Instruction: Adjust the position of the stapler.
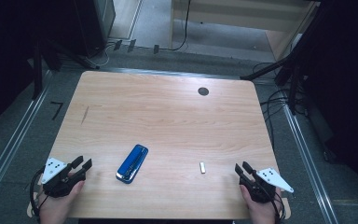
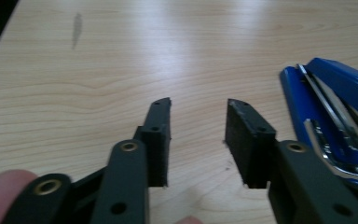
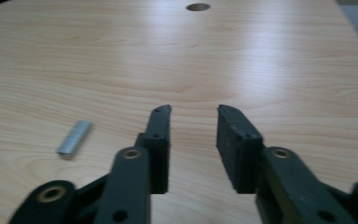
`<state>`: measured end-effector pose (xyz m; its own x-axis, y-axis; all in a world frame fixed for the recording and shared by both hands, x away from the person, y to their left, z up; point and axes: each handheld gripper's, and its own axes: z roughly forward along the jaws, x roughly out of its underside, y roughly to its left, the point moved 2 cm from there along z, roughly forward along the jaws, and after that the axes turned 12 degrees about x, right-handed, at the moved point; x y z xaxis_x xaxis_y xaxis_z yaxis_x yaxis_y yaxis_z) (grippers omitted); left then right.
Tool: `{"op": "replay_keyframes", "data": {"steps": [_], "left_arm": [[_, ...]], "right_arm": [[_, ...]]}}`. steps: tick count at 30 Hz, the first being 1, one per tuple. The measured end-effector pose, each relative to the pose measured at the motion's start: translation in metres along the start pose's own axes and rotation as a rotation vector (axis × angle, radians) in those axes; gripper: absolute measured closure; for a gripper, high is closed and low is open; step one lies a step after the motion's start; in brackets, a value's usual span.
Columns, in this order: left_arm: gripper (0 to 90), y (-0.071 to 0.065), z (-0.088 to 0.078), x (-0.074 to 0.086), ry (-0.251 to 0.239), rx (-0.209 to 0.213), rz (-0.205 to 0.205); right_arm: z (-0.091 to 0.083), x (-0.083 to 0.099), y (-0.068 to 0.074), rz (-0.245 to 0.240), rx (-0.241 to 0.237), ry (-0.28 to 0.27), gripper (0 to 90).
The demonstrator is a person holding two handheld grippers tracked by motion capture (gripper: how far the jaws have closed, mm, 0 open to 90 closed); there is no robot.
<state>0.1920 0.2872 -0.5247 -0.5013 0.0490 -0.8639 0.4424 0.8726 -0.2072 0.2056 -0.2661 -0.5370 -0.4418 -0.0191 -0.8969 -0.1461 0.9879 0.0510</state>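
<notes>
Your left hand-held gripper [image 1: 85, 164] is sitting half open and empty, the blue stapler [image 1: 132, 163] lying just beside it.

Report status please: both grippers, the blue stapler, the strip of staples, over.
Left gripper and right gripper: open, nothing between fingers. Blue stapler and staple strip lie apart on table, untouched. Nothing in the way.

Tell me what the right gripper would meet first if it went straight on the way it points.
Probably nothing: ahead of the right gripper lies bare table. The staple strip sits off to its left, and the round hole far ahead is roughly in line.
</notes>
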Motion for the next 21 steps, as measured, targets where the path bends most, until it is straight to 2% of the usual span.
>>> {"op": "replay_keyframes", "data": {"steps": [4,9,12,15,18,21], "left_arm": [[79.3,-0.008,0.006,0.001,0.034,0.042,-0.011],[88.1,-0.020,0.014,0.002,0.075,0.105,0.012],[90.0,-0.027,0.020,0.004,0.106,0.124,0.019],[90.0,-0.032,0.023,0.005,0.125,0.138,0.024],[90.0,-0.039,0.028,0.006,0.147,0.170,0.030],[90.0,-0.042,0.030,0.007,0.158,0.179,0.032]], "right_arm": [[-0.002,-0.003,0.015,-0.018,-0.049,-0.003,78.8],[-0.006,-0.004,0.027,-0.023,-0.078,-0.014,82.9],[-0.006,-0.004,0.033,-0.013,-0.100,-0.002,85.7],[-0.006,-0.003,0.041,-0.023,-0.118,0.006,88.2],[-0.006,-0.004,0.050,-0.040,-0.134,0.001,89.9],[-0.007,-0.004,0.055,-0.046,-0.146,0.003,90.0]]}}
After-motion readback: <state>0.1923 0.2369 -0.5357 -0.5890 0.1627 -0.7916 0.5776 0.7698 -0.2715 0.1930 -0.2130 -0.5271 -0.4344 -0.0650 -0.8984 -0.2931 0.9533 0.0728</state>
